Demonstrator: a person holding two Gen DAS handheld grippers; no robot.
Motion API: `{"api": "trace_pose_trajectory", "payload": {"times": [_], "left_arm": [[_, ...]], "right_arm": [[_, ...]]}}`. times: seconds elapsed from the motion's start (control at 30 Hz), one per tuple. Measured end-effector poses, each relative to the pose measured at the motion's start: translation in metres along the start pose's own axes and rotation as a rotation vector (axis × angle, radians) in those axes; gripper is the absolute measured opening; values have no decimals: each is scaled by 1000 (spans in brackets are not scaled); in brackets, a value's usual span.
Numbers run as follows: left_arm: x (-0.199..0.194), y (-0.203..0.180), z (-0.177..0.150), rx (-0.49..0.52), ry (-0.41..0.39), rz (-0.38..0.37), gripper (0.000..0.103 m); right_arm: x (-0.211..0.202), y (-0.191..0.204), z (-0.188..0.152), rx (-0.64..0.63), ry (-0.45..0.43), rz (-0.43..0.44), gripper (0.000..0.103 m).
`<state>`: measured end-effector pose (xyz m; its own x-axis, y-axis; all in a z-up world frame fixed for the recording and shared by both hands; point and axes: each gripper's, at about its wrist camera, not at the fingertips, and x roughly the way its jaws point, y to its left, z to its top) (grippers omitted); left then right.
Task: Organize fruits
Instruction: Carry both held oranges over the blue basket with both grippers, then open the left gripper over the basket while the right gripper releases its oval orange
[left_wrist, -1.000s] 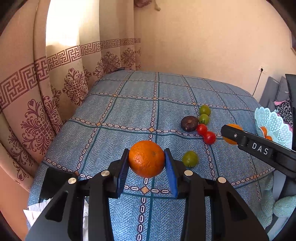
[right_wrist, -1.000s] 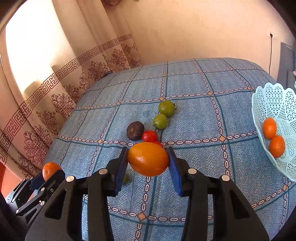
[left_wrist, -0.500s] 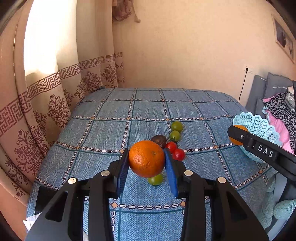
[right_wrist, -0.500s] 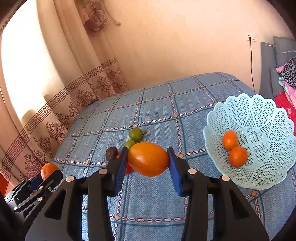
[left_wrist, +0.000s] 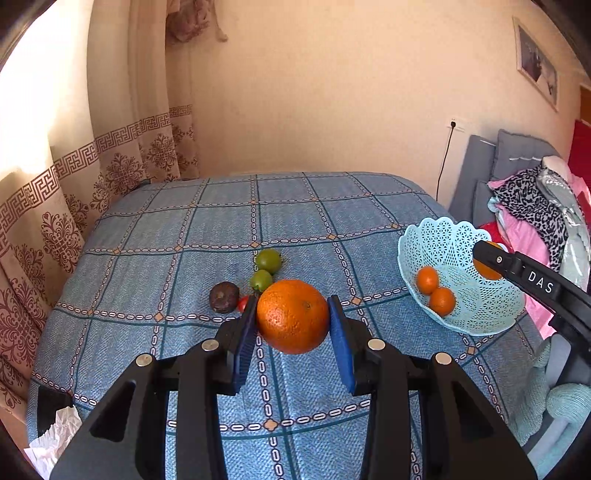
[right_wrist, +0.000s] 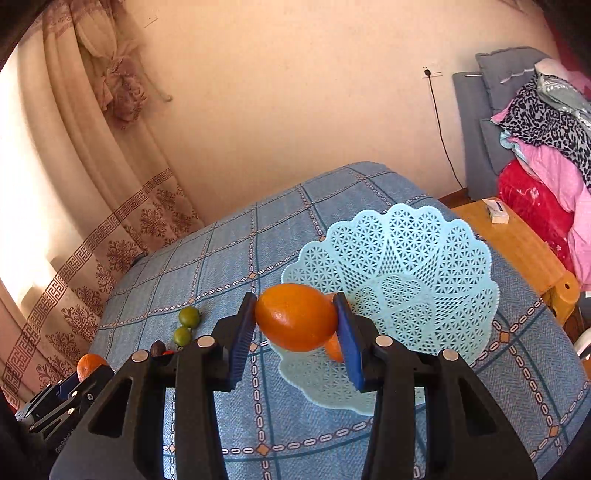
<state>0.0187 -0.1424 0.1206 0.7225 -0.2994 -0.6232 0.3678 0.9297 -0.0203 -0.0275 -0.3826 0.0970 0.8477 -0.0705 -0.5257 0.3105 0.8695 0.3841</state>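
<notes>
Both grippers are up over the bed with its blue checked bedspread (left_wrist: 192, 258), and each has a fruit clamped between its blue pads. The left gripper (left_wrist: 293, 321) holds a round, pebbly-skinned orange (left_wrist: 293, 315), the pads pressed flat against its two sides, so the fingers stand only as wide as the fruit. Just beyond it on the cover lie two green fruits (left_wrist: 269, 260), a dark brown fruit (left_wrist: 224, 296) and a bit of a red tomato (left_wrist: 242, 303) peeking out beside the left pad.

The right gripper (right_wrist: 296, 319) grips a smoother, more oval orange fruit (right_wrist: 296, 316) the same way, pinched on both sides, and hangs at the near left rim of the pale blue lattice basket (right_wrist: 424, 258). The basket sits on the right side of the bed. Seen from the left camera, two small oranges (left_wrist: 434, 290) rest in its bottom; in the right camera only slivers of one show, behind the held fruit. Off to the far right are a wooden table (right_wrist: 517, 243) and a heap of clothes (right_wrist: 546, 122).
</notes>
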Motion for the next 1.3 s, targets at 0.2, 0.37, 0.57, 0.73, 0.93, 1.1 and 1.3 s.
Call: {"api": "trace_pose_trajectory", "payload": {"times": [0.2,0.37,0.57,0.73,0.93,1.1,1.3], "left_arm": [[12,-37,13,31,8,-46,38],[20,-67,25,60,-1,-75,38],[36,-104,34,96,10,-101,38],[50,-134,32,137,40,-123,38],[65,-165,29,172,76,-176,38],[79,-179,22,179,126,-212,38],[89,-189,15,193,162,-241,38]], "right_arm": [[2,-31,11,-11,-3,-62,44],[4,-53,22,-16,-1,-90,44],[10,-78,27,7,30,-84,44],[10,-92,24,38,37,-71,44],[8,-102,24,54,43,-66,44],[6,-103,24,58,45,-55,44],[5,-103,25,60,42,-54,44]]}}
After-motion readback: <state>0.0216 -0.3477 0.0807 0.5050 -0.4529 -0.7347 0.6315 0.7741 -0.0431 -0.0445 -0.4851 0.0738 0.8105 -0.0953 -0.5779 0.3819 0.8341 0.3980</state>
